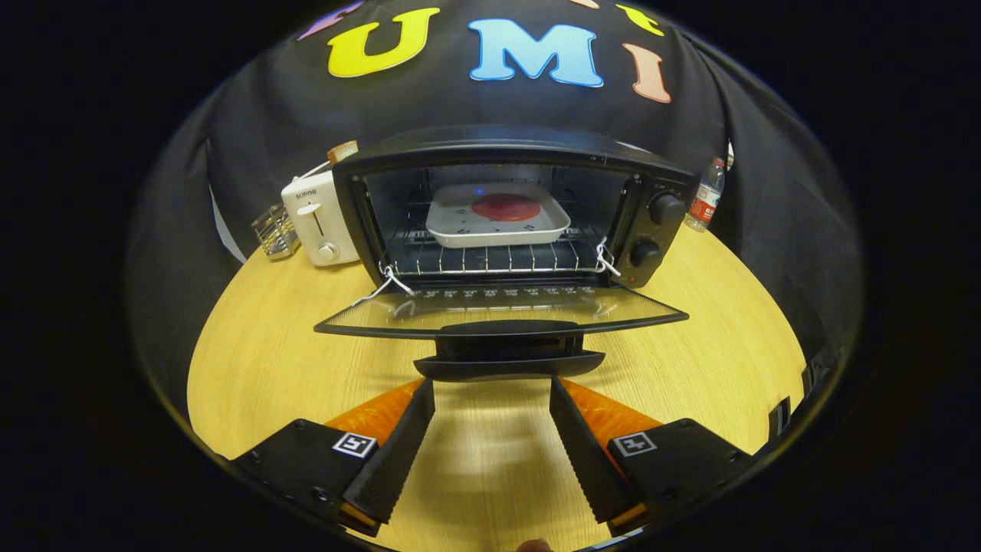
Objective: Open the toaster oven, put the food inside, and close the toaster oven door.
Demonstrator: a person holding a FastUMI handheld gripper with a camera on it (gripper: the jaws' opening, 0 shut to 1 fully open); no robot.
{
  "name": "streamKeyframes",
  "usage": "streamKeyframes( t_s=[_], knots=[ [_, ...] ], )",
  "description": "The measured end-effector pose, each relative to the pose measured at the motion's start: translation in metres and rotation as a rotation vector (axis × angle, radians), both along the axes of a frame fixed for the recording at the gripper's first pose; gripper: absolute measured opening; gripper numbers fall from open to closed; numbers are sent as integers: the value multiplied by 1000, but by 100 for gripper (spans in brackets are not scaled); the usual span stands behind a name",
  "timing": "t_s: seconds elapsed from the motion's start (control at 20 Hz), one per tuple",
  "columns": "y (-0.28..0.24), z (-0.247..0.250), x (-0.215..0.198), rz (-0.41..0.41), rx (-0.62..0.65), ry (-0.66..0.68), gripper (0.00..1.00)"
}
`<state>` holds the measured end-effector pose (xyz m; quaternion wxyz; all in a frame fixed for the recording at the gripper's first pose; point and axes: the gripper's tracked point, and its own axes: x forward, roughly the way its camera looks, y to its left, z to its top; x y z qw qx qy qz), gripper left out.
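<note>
Nearest the lens, at the bottom centre of the frame, we see the tool (pixel 492 391) with its two fingers (pixel 398 452) spread apart and holding nothing; bare counter (pixel 253 360) shows between them. Just ahead of the fingertips lies the door handle (pixel 507 354), a stiff dark bar along the front edge of the lowered glass door (pixel 498 308). We judge this handle to be the correct grip point: it is rigid, and wider than the gap between the fingers, so they should go under or around its middle. The door is hinged and probably fairly heavy; the glass is fragile and should not be struck. It should swing upward on a fixed arc.

Beyond the door, at frame centre, the toaster oven (pixel 513 149) stands open. Inside, the food (pixel 506 206), a flat red disc, rests on a white tray (pixel 460 230) set on the wire rack (pixel 498 261). We judge that closing is the step that remains.

At upper left, just beside the oven, stands a white toaster (pixel 316 218), with a wire holder (pixel 274 231) beside it. At upper right stands a bottle (pixel 705 195). Nothing obstructs the door's swing.
</note>
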<state>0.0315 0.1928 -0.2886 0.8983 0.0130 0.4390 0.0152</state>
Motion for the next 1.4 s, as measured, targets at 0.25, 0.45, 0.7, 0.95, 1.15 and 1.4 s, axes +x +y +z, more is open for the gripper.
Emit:
streamKeyframes(
  t_s=[0.25, 0.45, 0.7, 0.95, 1.15, 1.4],
  knots=[
    [2, 24, 13, 11, -6, -91, 96],
    [-2, 56, 35, 32, -36, -208, 96],
    [-12, 109, 43, 58, -38, -372, 96],
    [-28, 160, 27, 93, -26, -521, 96],
    [-47, 196, -3, 100, 9, -609, 96],
    [-87, 223, -38, 82, 24, -665, 96]
  ],
)
